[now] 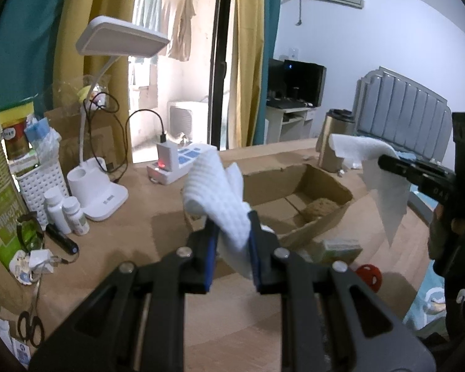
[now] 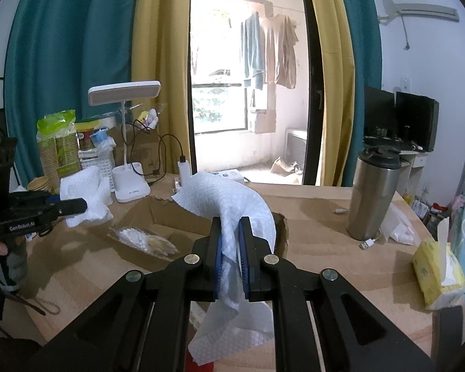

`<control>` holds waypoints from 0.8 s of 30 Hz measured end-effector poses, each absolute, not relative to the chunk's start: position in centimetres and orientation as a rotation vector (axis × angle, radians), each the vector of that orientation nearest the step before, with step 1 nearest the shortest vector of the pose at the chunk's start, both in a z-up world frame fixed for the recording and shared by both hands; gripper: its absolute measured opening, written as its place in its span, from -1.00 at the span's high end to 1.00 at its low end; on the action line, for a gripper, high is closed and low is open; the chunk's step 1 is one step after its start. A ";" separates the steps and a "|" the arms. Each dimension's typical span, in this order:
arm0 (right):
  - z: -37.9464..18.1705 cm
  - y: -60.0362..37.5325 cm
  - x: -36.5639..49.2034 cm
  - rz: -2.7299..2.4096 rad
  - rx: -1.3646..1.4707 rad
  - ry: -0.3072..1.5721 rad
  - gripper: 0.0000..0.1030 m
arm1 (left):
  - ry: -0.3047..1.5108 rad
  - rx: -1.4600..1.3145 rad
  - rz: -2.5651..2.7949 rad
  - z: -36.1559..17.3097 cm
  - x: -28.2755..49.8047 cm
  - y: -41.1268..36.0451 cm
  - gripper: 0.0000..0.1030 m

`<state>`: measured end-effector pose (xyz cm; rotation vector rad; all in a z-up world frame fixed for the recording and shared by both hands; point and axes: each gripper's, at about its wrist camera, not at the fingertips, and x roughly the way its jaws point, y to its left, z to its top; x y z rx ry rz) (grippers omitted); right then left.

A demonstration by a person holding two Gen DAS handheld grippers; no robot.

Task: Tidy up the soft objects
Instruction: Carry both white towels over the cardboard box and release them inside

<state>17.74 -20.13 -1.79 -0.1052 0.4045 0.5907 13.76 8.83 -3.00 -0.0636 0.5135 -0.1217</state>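
Observation:
My left gripper (image 1: 232, 217) is shut on a white embossed paper towel (image 1: 214, 192) and holds it in the air above the near edge of an open cardboard box (image 1: 294, 192). My right gripper (image 2: 231, 221) is shut on a second white paper towel (image 2: 229, 195), held above the box (image 2: 158, 217). Each gripper shows in the other's view: the right one (image 1: 384, 159) with its towel (image 1: 375, 167), the left one (image 2: 83, 206) with its towel (image 2: 86, 192). A tan sponge (image 1: 321, 209) lies inside the box, with white soft pieces (image 2: 136, 237).
A desk lamp (image 1: 108, 142), power strip (image 1: 176, 161), white basket (image 1: 40, 179), bottles (image 1: 65, 214) and scissors (image 1: 31, 325) crowd the table's left. A steel tumbler (image 2: 373, 192) and yellow tissue pack (image 2: 437, 266) stand at right. A red ball (image 1: 369, 276) lies near the box.

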 end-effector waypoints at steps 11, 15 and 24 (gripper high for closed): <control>-1.1 -17.4 20.6 0.639 -0.098 0.421 0.78 | 0.493 -0.086 -0.147 -2.6 15.6 9.9 0.63; -0.6 -16.2 21.5 0.668 -0.103 0.410 0.78 | 0.491 -0.094 -0.150 -2.5 16.2 10.2 0.63; 0.3 -13.0 24.2 0.743 -0.110 0.391 0.78 | 0.497 -0.101 -0.167 -2.8 17.4 9.9 0.63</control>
